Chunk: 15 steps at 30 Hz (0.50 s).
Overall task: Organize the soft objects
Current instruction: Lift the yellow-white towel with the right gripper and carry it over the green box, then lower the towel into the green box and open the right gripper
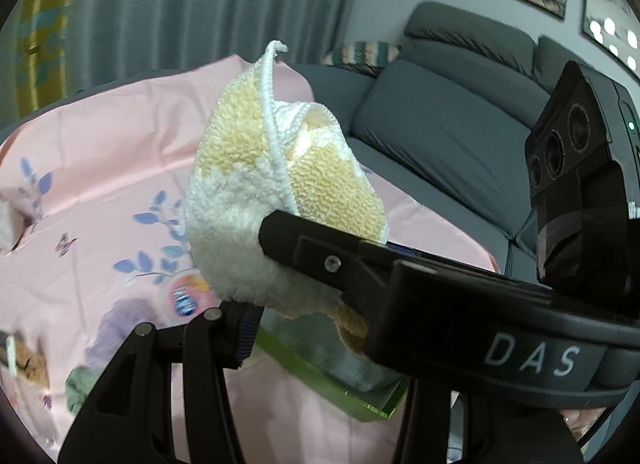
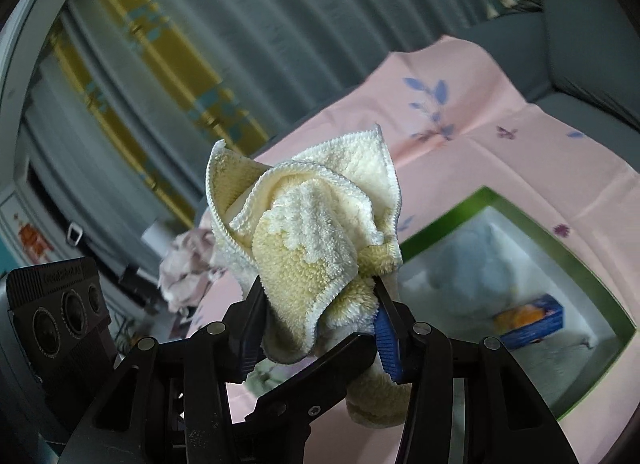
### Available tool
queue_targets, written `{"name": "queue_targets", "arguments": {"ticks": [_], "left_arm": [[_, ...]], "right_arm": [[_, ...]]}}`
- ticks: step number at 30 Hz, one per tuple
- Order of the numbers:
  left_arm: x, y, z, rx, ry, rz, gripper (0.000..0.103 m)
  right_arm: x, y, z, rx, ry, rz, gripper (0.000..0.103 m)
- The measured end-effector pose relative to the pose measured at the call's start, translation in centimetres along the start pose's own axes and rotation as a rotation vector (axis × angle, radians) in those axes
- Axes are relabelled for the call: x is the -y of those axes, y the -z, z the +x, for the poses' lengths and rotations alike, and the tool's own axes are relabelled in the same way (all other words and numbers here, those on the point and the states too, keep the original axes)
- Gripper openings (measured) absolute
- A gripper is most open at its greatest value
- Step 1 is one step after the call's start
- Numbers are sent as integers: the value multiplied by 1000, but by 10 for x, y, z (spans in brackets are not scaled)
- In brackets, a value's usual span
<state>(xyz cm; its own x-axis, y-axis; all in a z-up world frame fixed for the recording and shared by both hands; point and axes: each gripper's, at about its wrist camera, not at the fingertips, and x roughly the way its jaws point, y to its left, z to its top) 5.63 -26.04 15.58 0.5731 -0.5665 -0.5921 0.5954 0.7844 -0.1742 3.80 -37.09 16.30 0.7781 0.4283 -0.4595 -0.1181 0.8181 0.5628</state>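
Fluffy yellow-and-white towel bunched and lifted above the green-rimmed box, clamped from both sides: right gripper clenched on its lower folds, left gripper grasping the same towel, its other finger crossing in front. Carrying step in hand, judged about midway, towel not yet inside the box. Next: lower over the box opening, beside the small blue carton already in the box, then release both jaws together
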Motion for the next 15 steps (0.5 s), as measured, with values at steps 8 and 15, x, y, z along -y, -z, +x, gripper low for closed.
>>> {"name": "queue_targets", "arguments": {"ticks": [8,15], "left_arm": [[12,2,59,-107,71,-11,46],[20,6,93,-201,97,-47,46]], "right_arm": [[57,-4,9,-18,74,139,49],[92,0,21,-73,136,235,49]]}}
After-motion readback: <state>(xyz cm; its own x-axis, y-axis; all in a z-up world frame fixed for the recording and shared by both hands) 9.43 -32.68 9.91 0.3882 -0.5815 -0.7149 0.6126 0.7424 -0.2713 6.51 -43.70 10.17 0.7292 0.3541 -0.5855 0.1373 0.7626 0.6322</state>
